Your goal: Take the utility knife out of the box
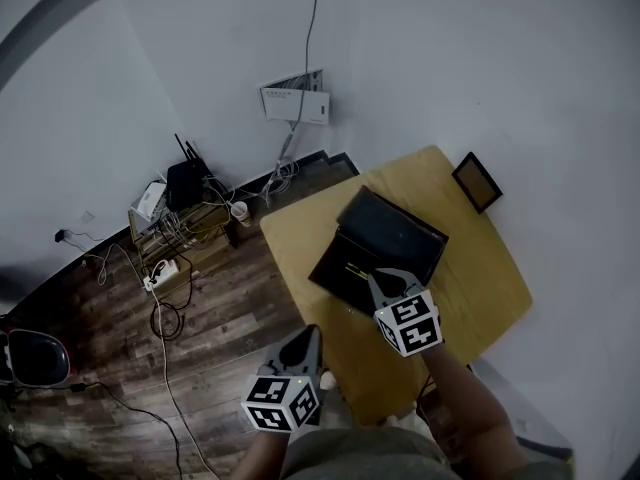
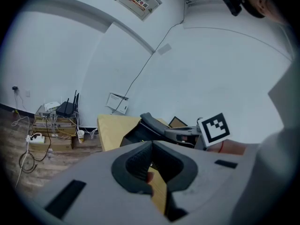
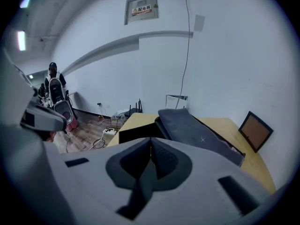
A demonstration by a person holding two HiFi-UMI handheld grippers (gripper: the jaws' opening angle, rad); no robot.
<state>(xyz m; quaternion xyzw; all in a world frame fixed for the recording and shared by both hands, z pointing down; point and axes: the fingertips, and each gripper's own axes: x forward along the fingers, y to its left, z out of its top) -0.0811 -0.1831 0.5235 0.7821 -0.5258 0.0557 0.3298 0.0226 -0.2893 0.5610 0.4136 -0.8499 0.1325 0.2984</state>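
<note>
On the yellow wooden surface lies a black box with its lid tilted open, away from the person. The right hand-held gripper hangs over the near edge of the box, angled downward, its jaws pressed together with nothing between them. The left hand-held gripper is off to the near left of the box, beyond the surface's edge and above the wood floor; its jaws also meet at the tips and are empty. Inside the box a thin yellowish streak shows, too small to tell whether it is the utility knife. Beyond the box a framed panel leans on the wall. Far left of the box, a router and a paper cup sit on the floor.
</note>
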